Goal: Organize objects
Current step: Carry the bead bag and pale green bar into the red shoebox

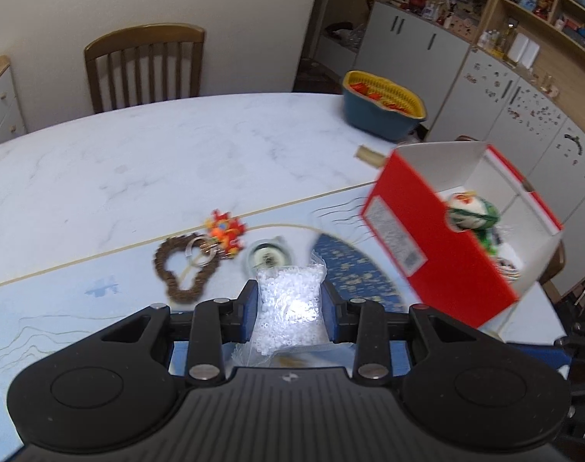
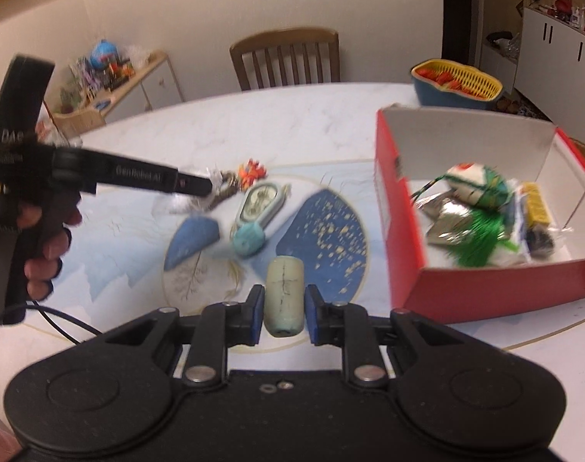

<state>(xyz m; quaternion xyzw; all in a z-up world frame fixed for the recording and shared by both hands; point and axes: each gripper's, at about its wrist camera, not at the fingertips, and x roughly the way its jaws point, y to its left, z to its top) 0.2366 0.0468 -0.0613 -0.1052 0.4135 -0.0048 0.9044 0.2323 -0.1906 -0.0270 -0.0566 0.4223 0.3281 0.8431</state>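
Bead bag (image 1: 290, 308) sits pinched inside left tool (image 1: 290, 310).

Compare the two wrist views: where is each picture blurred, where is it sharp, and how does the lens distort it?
Left wrist view: the left gripper and its clear bag of white beads are sharp; the red cardboard box smears with motion.
Right wrist view: the right gripper and its pale green cylinder bead are crisp; the box contents blur.
Both: fisheye curves the white marble table edge.
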